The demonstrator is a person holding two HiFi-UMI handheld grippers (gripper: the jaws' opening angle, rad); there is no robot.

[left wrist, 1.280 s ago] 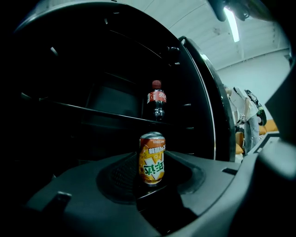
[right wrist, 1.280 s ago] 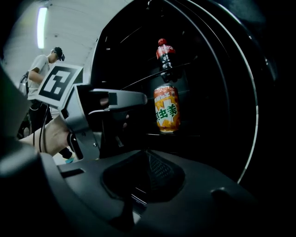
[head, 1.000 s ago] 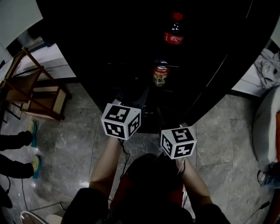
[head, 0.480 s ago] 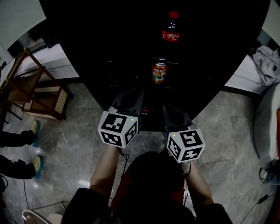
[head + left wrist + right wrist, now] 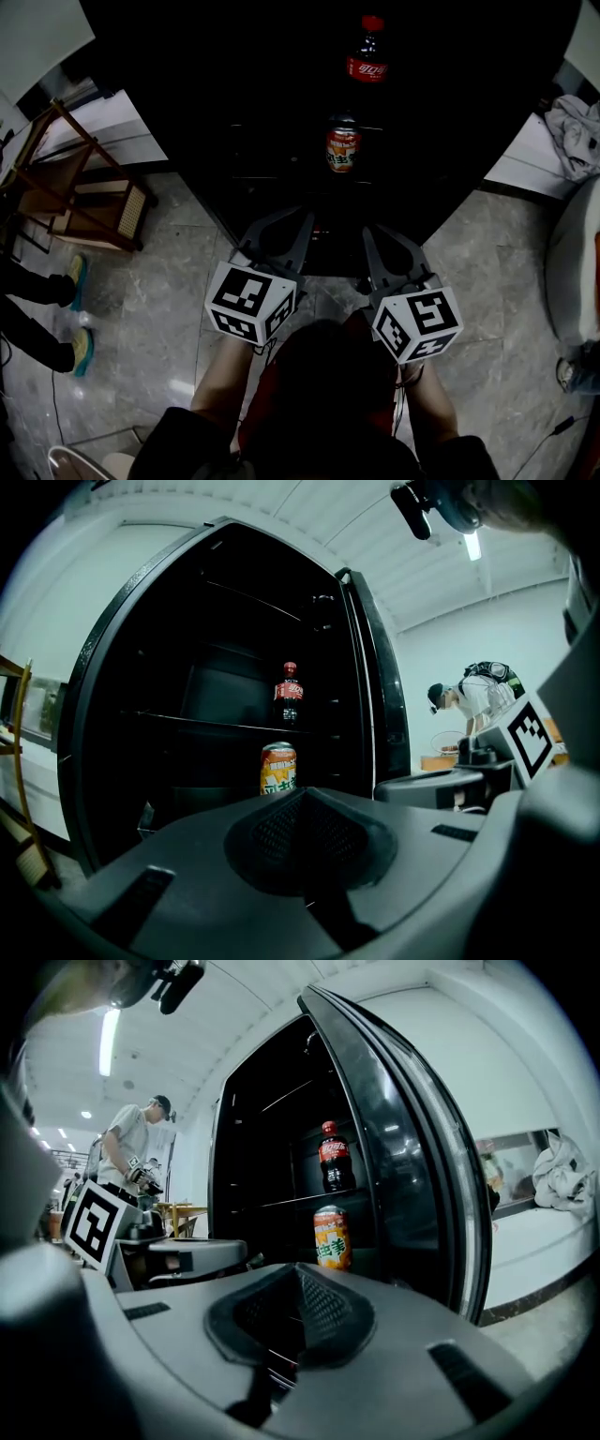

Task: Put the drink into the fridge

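Glossy black door and shell on the fridge, mirror-like in places. Printed metal on the orange can. Clear plastic for the cola bottle, with red cap and glossy label. Matt grey plastic on left gripper and right gripper; mesh-textured pads. Polished grey marbled stone floor. Bare wooden frame with woven cane panel. Crumpled grey cloth.

The fridge is too dark inside to tell its shelves apart, and the cola bottle fades into black below its label (only cap and label show). The can carries print too small to read. A bystander's legs are cut off by the left edge.
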